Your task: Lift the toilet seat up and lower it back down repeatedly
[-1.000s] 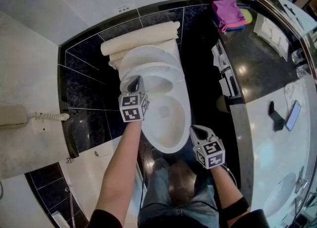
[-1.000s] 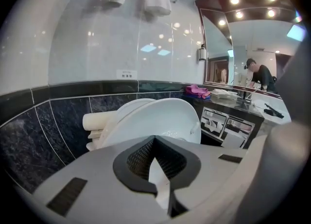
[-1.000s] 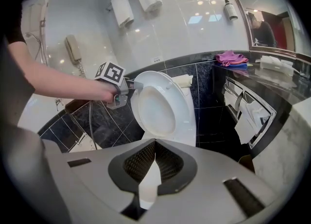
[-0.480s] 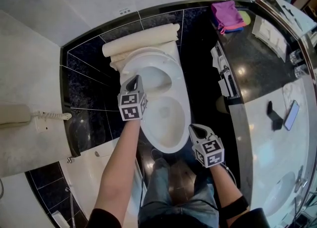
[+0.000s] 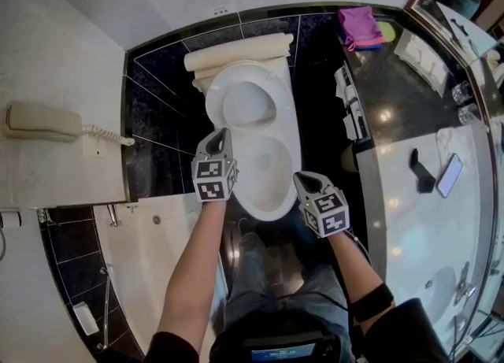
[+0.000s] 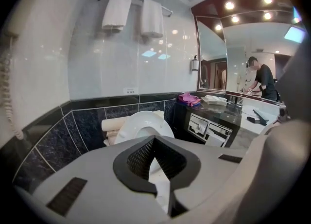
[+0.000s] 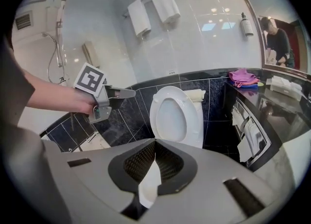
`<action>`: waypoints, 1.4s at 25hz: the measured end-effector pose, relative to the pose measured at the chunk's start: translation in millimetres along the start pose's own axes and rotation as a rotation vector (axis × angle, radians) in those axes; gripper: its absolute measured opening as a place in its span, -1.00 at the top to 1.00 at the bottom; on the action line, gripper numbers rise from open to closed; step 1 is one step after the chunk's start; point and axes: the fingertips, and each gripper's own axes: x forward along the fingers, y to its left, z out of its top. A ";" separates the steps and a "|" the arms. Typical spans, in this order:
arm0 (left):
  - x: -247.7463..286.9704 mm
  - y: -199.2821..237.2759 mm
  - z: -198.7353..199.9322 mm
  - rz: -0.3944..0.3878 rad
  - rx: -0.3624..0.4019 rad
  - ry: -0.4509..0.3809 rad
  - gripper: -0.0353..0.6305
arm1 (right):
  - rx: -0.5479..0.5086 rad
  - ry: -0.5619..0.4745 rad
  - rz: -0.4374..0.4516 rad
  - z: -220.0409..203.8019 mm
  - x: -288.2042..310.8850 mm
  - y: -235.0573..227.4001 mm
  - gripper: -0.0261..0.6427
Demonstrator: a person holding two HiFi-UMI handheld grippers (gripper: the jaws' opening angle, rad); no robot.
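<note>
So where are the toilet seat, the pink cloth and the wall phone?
toilet seat (image 5: 246, 72), head view, far rim of the raised ring.
pink cloth (image 5: 358, 24), head view, middle of the folded cloth.
wall phone (image 5: 43, 121), head view, middle of the handset.

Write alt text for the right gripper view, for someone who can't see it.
A white toilet seat stands raised before a black-tiled wall, straight ahead of the right tool, whose jaws are together and empty. At left, a hand holds the left tool in the air, clear of the seat.
</note>
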 end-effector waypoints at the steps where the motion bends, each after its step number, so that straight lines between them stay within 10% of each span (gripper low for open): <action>1: -16.7 -6.1 2.1 0.004 -0.001 -0.004 0.91 | -0.014 -0.003 0.010 3.4 -7.0 3.7 0.87; 20: -254.0 -115.0 -7.0 0.054 -0.033 -0.059 0.91 | -0.121 -0.044 0.057 12.5 -148.0 31.3 0.87; 35: -302.4 -141.8 -31.3 0.045 -0.069 -0.078 0.91 | -0.105 -0.029 0.036 -25.8 -184.7 27.1 0.87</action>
